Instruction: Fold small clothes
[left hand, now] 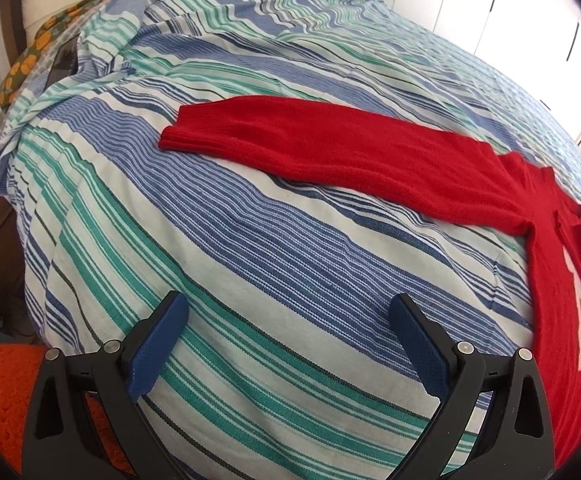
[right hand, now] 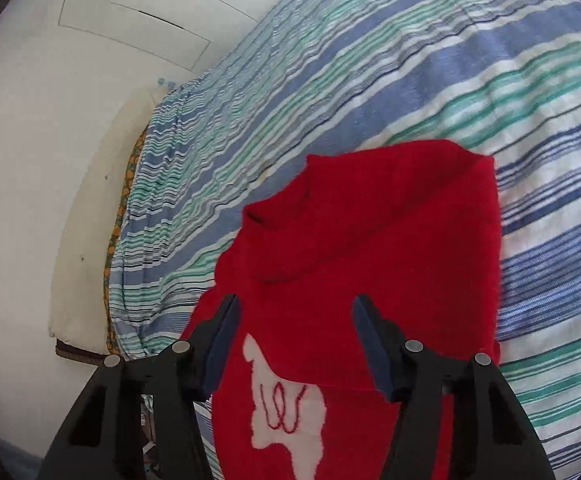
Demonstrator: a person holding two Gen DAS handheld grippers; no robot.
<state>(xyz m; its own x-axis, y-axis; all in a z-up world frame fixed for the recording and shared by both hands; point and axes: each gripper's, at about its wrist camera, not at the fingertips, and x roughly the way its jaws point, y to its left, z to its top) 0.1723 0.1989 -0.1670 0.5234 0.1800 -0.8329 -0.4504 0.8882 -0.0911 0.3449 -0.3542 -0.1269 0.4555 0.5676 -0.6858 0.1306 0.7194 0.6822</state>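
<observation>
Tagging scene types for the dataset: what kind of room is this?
Most likely a home bedroom. The red sweater lies spread on a bed under a striped bedspread, a floral-patterned pillow or cover shows at the bed's far corner, and white cupboard doors stand behind.

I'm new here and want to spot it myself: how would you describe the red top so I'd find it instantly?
Look at the bed with the blue, green and white striped bedspread. The red sweater lies flat on it, one long sleeve stretched sideways. It is the only solid red piece there, with a white animal shape on its front.
</observation>
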